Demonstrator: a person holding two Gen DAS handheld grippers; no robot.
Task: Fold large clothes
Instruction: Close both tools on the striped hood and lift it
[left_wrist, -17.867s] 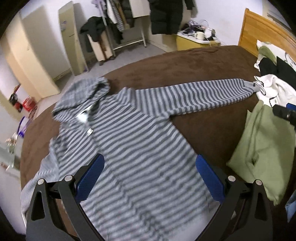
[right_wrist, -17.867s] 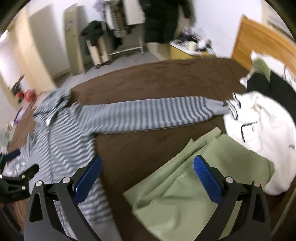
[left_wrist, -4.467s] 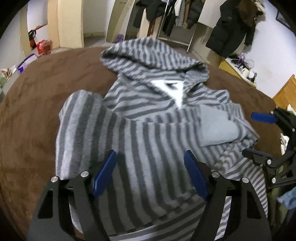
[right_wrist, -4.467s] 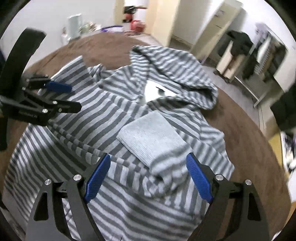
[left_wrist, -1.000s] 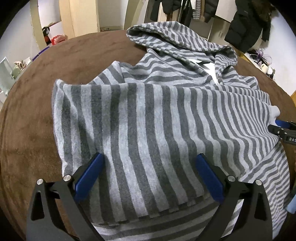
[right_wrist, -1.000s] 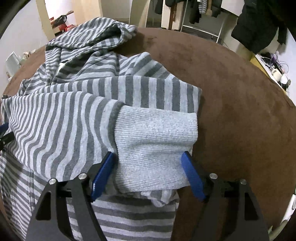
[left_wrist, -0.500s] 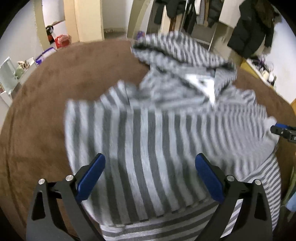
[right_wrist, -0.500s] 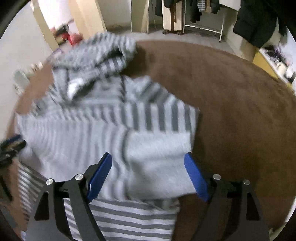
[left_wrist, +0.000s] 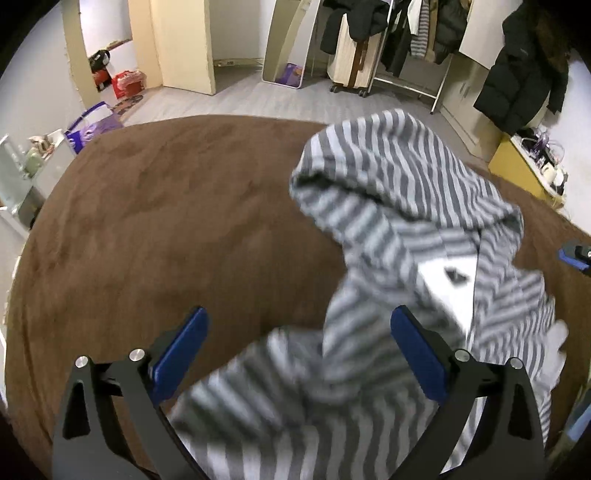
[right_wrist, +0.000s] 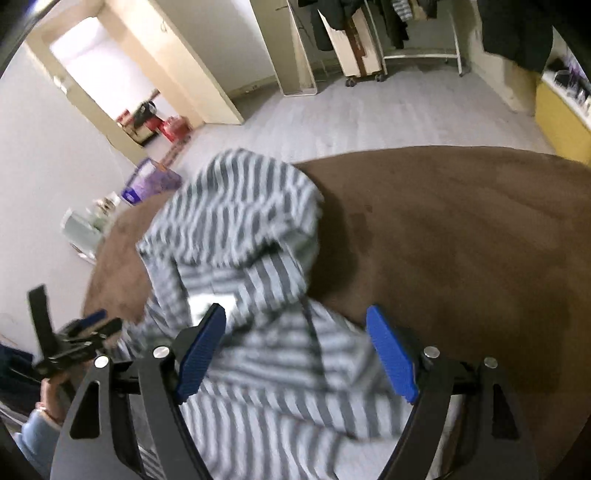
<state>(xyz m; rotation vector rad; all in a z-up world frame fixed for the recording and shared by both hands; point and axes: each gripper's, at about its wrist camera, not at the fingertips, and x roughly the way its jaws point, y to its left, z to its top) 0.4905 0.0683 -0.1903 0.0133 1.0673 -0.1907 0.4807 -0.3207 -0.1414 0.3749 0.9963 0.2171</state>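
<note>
On the brown bed (left_wrist: 155, 206), toward its right side in the left wrist view, lies the striped hoodie (left_wrist: 406, 236), folded in on itself, hood pointing at the far edge nearest the floor, white neck label showing just below the hood opening. Above the near part of the folded body hangs the left gripper (left_wrist: 299, 354), blue pads spread wide, nothing pinched between them, striped cloth lying below the gap. Over the right shoulder of the hoodie (right_wrist: 255, 258) hangs the right gripper (right_wrist: 295, 354), fingers likewise well apart and gripping nothing, cloth beneath them blurred. Beyond the bed: a clothes rack (left_wrist: 410, 44) hung with dark coats, and a yellow cabinet (left_wrist: 517, 166) against the wall.
</note>
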